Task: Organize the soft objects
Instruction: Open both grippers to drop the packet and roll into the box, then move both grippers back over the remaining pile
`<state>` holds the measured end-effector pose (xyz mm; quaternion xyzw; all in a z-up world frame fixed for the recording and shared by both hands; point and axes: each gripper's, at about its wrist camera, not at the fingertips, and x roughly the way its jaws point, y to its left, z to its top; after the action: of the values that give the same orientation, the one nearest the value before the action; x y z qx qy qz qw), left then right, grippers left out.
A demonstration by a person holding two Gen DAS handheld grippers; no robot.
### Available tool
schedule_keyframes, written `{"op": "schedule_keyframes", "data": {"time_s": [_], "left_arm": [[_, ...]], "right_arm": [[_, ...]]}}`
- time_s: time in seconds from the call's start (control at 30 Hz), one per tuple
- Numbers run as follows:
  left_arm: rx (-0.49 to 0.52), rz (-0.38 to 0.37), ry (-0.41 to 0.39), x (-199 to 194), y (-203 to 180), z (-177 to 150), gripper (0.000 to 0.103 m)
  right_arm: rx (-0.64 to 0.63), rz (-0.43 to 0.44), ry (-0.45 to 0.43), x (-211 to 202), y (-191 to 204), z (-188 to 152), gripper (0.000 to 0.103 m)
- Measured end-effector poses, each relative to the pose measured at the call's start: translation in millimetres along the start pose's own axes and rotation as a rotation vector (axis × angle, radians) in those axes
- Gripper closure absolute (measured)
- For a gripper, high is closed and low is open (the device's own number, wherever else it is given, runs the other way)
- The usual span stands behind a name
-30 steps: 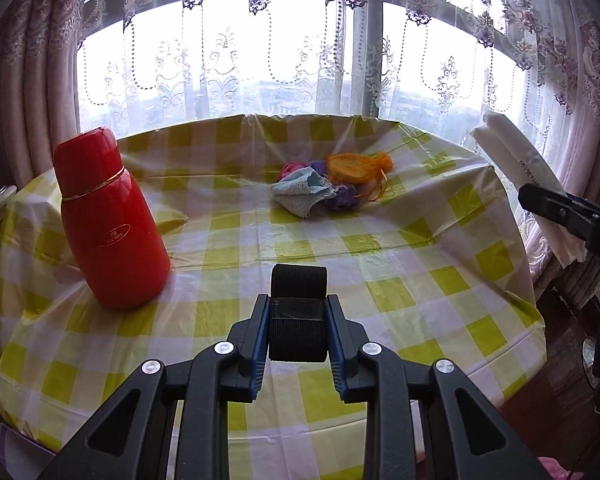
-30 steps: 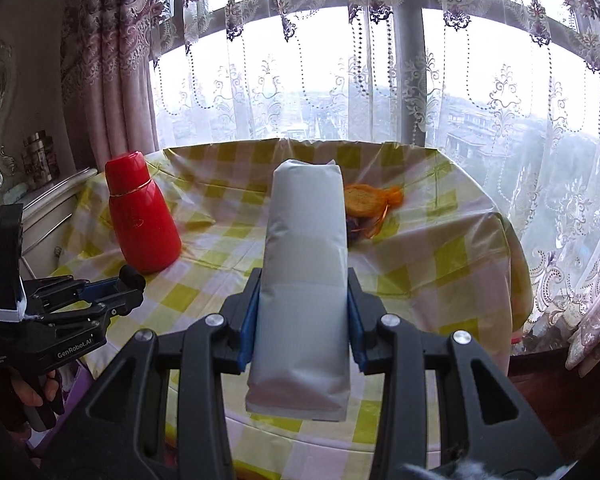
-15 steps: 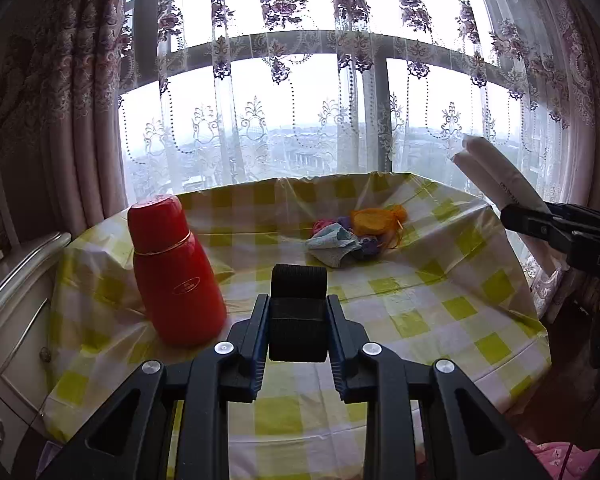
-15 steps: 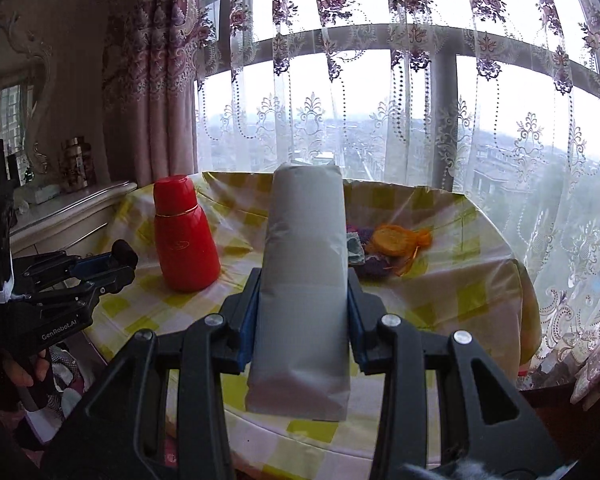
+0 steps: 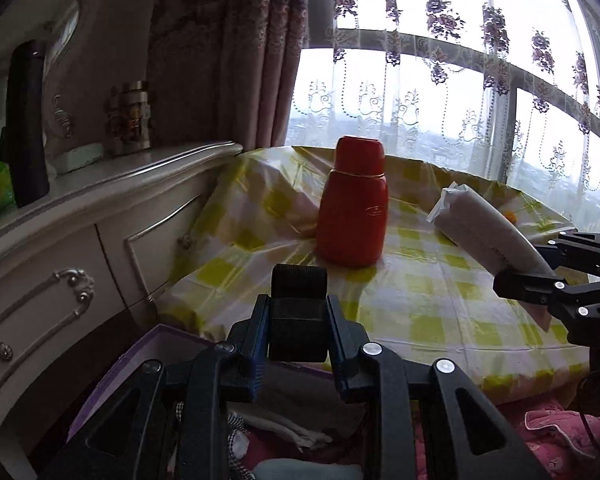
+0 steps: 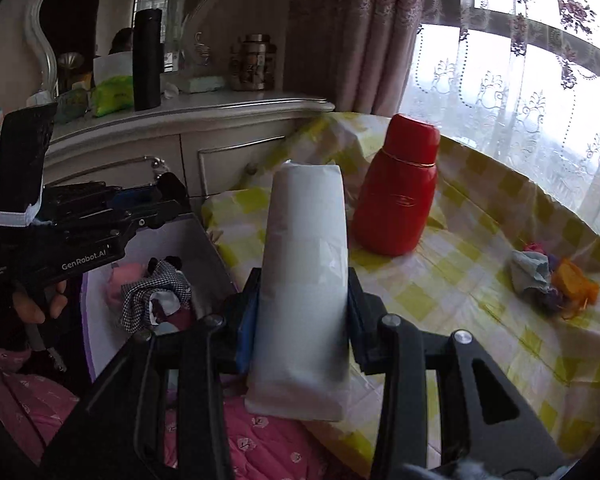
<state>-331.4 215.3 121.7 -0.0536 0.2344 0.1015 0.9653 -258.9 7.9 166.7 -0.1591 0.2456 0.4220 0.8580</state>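
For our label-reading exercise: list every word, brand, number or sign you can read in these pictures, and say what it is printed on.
"GenRobot.AI": on the side of the left gripper.
"DA...": partial letters on the right gripper's body, cut off.
Oval logo on the red flask: too blurred to read.
Small white print on the left gripper's rear: too small to read.
White packet: no visible text.

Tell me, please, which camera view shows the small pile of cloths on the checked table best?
The right wrist view: the pile of cloths lies unobstructed on the table. In the left wrist view only an orange speck peeks out behind the white packet.
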Motion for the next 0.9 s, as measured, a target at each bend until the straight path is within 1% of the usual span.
{"op": "schedule_keyframes", "data": {"time_s": [0.13,0.2,0.27,0.3,0.33,0.37,0.4,0.43,0.5,0.57,0.63,0.7,0.73,0.8,0.87,0.9], "left_arm": [[-0.135,0.094,0.077,2.7,55.5,-26.7,0.075],[-0.169,0.138,0.112,4.8,73.7,-38.1,0.075],[-0.197,0.155,0.154,9.5,86.5,-47.1,0.074],[-0.212,0.167,0.171,11.6,90.0,-51.6,0.069],[-0.232,0.187,0.182,13.3,94.7,-53.8,0.053],[-0.256,0.210,0.190,14.4,98.9,-55.4,0.042],[-0.281,0.227,0.193,14.4,102.5,-56.4,0.021],[-0.302,0.236,0.185,13.2,105.3,-57.3,0.015],[-0.325,0.227,0.170,12.5,107.2,-57.5,0.015],[-0.311,0.203,0.190,19.2,101.7,-53.0,0.015],[-0.274,0.169,0.207,30.5,88.1,-46.2,0.015],[-0.219,0.109,0.225,43.9,64.4,-38.9,0.015],[-0.187,0.069,0.234,52.4,49.1,-35.1,0.015],[-0.126,-0.034,0.260,73.4,11.8,-30.0,0.015],[-0.040,-0.170,0.299,97.7,-33.7,-24.8,0.015],[0.010,-0.225,0.323,110.3,-58.0,-22.2,0.015]], "right_arm": [[-0.056,0.122,0.069,39.0,36.9,10.0,0.060],[-0.071,0.179,0.112,59.6,53.6,12.2,0.060],[-0.091,0.227,0.154,80.2,70.4,10.3,0.059],[-0.092,0.252,0.179,90.3,77.5,8.6,0.059],[-0.083,0.289,0.202,98.5,82.9,7.1,0.055],[-0.073,0.328,0.219,105.0,87.4,5.2,0.048],[-0.065,0.347,0.228,109.5,91.0,4.1,0.045],[-0.060,0.347,0.225,110.0,91.5,2.6,0.041],[-0.055,0.334,0.208,106.3,86.8,0.6,0.038],[-0.048,0.307,0.191,99.3,73.8,-1.5,0.035],[-0.021,0.256,0.178,91.1,53.7,-3.4,0.033],[0.028,0.194,0.173,84.7,24.4,-10.2,0.033],[0.058,0.155,0.170,80.8,6.5,-16.3,0.033],[0.125,0.071,0.163,71.6,-35.5,-29.0,0.033],[0.193,-0.025,0.169,64.0,-83.6,-43.8,0.033],[0.225,-0.085,0.181,62.1,-109.1,-50.7,0.033]]}}
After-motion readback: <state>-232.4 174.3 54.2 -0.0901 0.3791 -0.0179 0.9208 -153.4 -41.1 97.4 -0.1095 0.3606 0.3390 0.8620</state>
